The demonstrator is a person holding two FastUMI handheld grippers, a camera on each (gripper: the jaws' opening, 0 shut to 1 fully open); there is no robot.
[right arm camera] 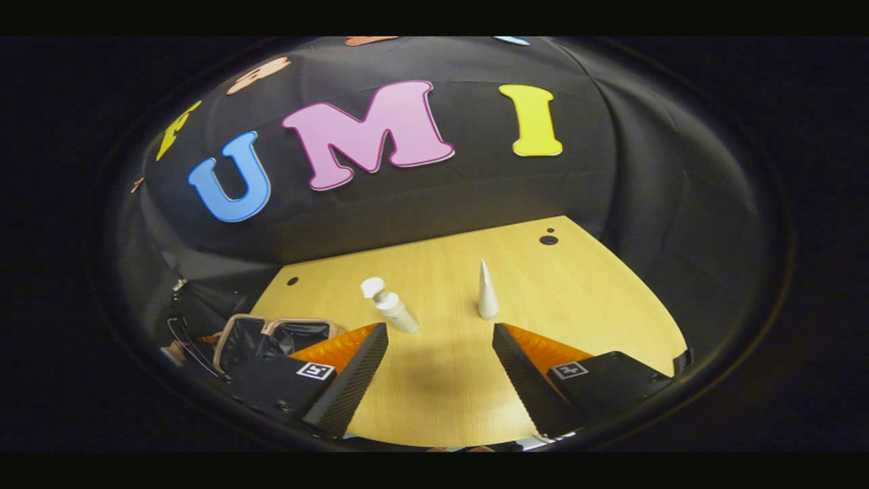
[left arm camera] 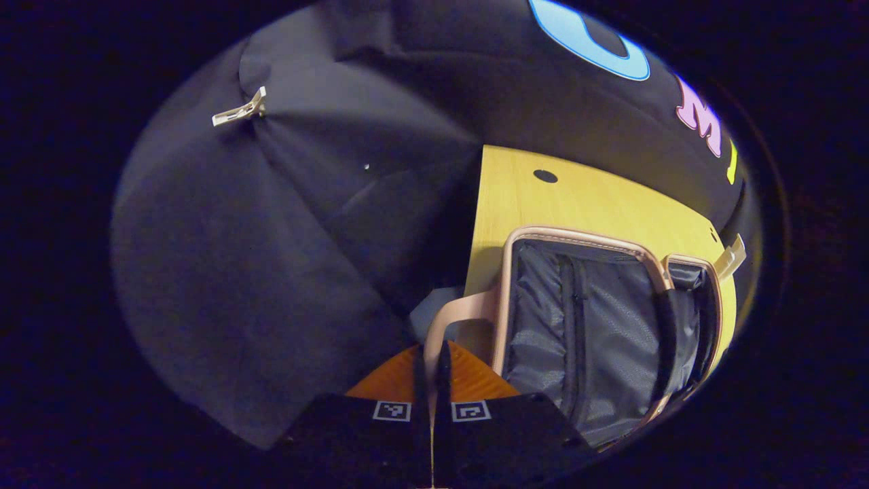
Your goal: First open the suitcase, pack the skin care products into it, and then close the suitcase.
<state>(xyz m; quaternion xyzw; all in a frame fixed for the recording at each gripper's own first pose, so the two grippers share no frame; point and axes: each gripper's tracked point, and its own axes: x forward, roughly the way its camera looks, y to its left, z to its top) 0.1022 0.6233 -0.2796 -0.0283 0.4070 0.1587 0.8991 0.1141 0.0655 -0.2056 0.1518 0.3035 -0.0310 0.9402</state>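
Right gripper view puts my right gripper [right arm camera: 440, 367] wide open and empty, with the white pump bottle [right arm camera: 394, 307] lying slantwise just ahead of its left finger and the white cone-shaped tube [right arm camera: 487, 293] upright ahead of the right. At lower left the pink-trimmed, grey-lined suitcase [right arm camera: 271, 336] sits open, my left gripper [left arm camera: 432, 380] pinched on its pink handle [left arm camera: 453, 318].

Pink-trimmed suitcase [left arm camera: 584, 238] with grey lining, white bottles [right arm camera: 394, 309], yellow wood-grain table [right arm camera: 441, 380]

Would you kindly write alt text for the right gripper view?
The right claw hangs open over a yellow wooden table, facing a white pump bottle and a white cone-shaped tube standing apart. An open pink suitcase sits at far left.
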